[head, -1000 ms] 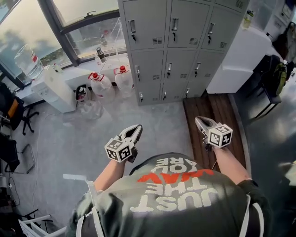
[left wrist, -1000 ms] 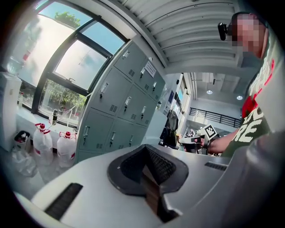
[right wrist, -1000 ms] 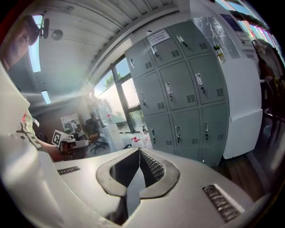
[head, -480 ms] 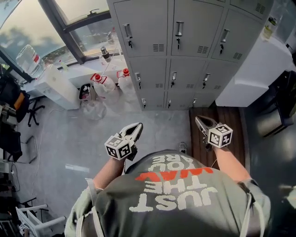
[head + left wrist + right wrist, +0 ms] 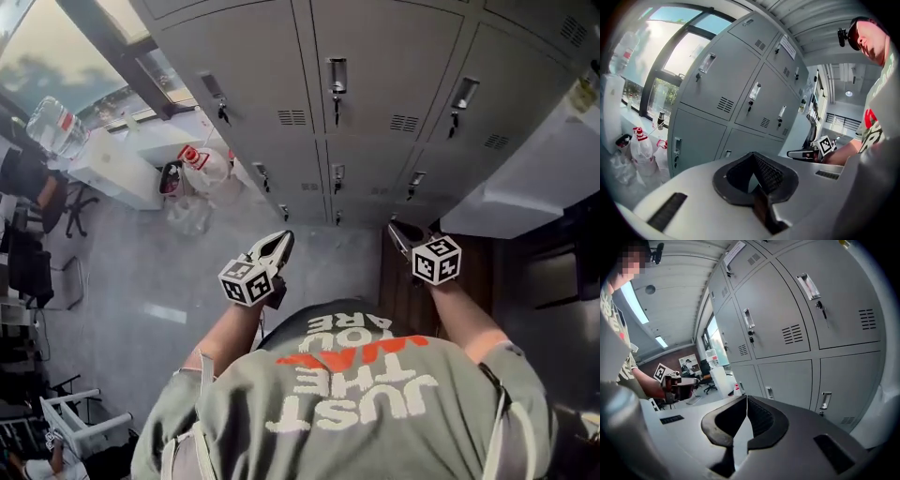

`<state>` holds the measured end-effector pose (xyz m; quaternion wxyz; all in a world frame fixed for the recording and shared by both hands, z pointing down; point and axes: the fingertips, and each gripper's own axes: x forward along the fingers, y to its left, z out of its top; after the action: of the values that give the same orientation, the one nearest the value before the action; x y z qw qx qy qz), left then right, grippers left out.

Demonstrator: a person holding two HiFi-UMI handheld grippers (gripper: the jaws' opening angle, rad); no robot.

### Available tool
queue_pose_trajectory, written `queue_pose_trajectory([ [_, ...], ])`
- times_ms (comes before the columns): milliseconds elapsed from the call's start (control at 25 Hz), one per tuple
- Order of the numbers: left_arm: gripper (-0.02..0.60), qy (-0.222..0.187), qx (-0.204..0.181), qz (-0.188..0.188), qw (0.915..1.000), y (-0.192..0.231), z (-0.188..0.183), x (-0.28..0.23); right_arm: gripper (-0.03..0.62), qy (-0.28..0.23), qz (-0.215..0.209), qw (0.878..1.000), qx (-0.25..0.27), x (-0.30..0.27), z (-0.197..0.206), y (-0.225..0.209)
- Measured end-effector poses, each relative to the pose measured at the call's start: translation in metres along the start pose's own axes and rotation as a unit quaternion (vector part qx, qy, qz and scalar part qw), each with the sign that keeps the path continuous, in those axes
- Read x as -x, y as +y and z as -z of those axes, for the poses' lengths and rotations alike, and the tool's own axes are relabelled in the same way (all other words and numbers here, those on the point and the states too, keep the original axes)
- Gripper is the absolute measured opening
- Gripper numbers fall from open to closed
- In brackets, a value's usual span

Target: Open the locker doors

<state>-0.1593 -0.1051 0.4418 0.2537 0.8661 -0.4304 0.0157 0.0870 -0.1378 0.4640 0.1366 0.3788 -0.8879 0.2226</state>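
Hovering at lower centre of the head view, the left gripper [image 5: 279, 244] and right gripper [image 5: 395, 231] were both closed on nothing. Above them in frame stood the locker doors [image 5: 375, 122], all shut, the right gripper nearest an upright handle [image 5: 415, 180].

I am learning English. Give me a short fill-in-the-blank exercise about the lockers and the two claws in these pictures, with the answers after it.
1. Every locker door in view is ___.
2. The left claw is shut and holds ___.
3. The right claw is ___, its tips touching.
4. In the head view, the bottle with the red cap stands to the ___ of the lockers.

Missing words: closed; nothing; shut; left.
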Motion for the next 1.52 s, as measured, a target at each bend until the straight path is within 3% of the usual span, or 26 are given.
queue_pose_trajectory([
  [240,0.008,0.049,-0.018,0.027,0.9983,0.023,0.006,-0.052,0.037,0.005,0.044,0.999,-0.014,-0.035,0.014,-0.042],
  [440,0.008,0.118,-0.036,0.07,0.9899,0.037,0.038,-0.098,0.038,-0.008,0.13,0.989,-0.075,-0.049,0.04,-0.09],
  [800,0.008,0.17,-0.067,0.116,0.9763,0.013,0.073,-0.184,0.038,-0.002,0.213,0.973,-0.093,-0.051,0.068,-0.19],
  [1160,0.008,0.189,-0.076,0.131,0.9703,-0.018,0.103,-0.262,0.044,0.024,0.221,0.973,-0.056,-0.076,0.084,-0.262],
  [1520,0.008,0.202,-0.073,0.137,0.9671,-0.03,0.133,-0.323,0.095,0.018,0.207,0.977,-0.047,-0.101,0.088,-0.307],
])
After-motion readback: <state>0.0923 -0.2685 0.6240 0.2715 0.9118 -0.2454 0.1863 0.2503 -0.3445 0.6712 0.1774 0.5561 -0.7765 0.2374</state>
